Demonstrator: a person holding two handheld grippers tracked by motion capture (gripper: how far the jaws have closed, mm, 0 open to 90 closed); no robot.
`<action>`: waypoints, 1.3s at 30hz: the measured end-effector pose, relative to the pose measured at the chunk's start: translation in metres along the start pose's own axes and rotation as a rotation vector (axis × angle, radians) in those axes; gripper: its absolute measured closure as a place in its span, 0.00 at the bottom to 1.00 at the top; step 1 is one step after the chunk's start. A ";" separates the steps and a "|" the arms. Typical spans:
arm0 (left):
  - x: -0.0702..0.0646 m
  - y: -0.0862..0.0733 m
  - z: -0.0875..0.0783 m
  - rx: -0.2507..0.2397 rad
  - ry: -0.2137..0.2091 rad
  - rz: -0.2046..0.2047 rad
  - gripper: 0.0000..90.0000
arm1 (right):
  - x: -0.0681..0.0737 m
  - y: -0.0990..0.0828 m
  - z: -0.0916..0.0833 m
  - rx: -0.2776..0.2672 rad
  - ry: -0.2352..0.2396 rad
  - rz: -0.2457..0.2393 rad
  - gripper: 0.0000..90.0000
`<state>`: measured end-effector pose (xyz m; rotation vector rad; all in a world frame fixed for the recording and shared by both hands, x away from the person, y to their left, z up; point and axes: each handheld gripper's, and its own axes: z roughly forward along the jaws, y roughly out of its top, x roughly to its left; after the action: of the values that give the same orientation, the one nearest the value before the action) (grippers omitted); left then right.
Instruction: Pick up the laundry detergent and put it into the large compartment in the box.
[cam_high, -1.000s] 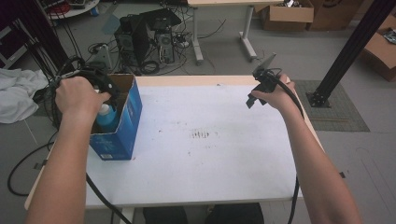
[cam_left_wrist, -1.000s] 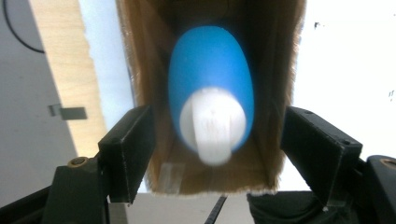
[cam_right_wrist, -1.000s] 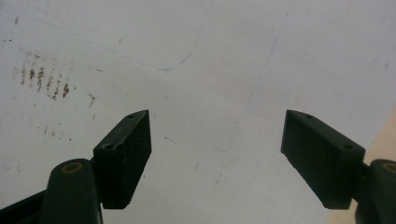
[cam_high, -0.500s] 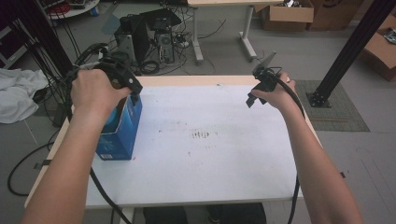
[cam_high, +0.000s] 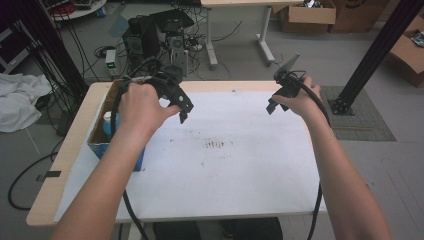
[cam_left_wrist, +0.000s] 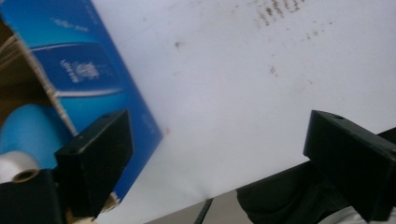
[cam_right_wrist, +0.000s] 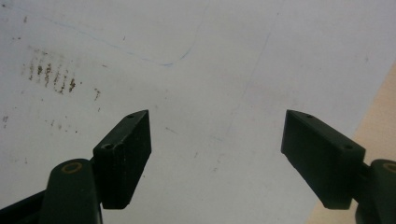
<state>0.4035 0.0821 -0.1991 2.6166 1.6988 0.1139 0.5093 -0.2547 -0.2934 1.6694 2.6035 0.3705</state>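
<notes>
Jaws wide on both grippers, holding nothing.
Left gripper (cam_high: 177, 100) hovers just beside the blue box (cam_high: 100, 145); right gripper (cam_high: 282, 92) waits well apart, probably staying clear.

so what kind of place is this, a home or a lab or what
Most likely a lab or workshop, not a home. Computer towers sit on the bare floor in a tangle of cables, cardboard boxes are stacked by a desk, and a black metal frame post stands beside the work table.

box (cam_high: 100, 142) at table (cam_high: 240, 190) left edge, bottle (cam_high: 107, 124) inside
</notes>
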 end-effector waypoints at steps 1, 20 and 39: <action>-0.003 0.001 0.002 0.002 0.000 0.011 0.08 | 0.000 0.000 0.000 0.000 0.000 0.000 0.27; -0.042 0.024 0.050 0.013 -0.014 0.077 0.00 | -0.005 -0.002 -0.001 0.005 -0.001 0.005 0.27; -0.039 0.025 0.052 0.021 -0.012 0.066 0.00 | -0.004 -0.001 0.001 0.007 -0.003 0.000 0.27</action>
<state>0.4139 0.0376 -0.2513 2.6835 1.6190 0.0823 0.5100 -0.2590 -0.2954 1.6706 2.6060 0.3597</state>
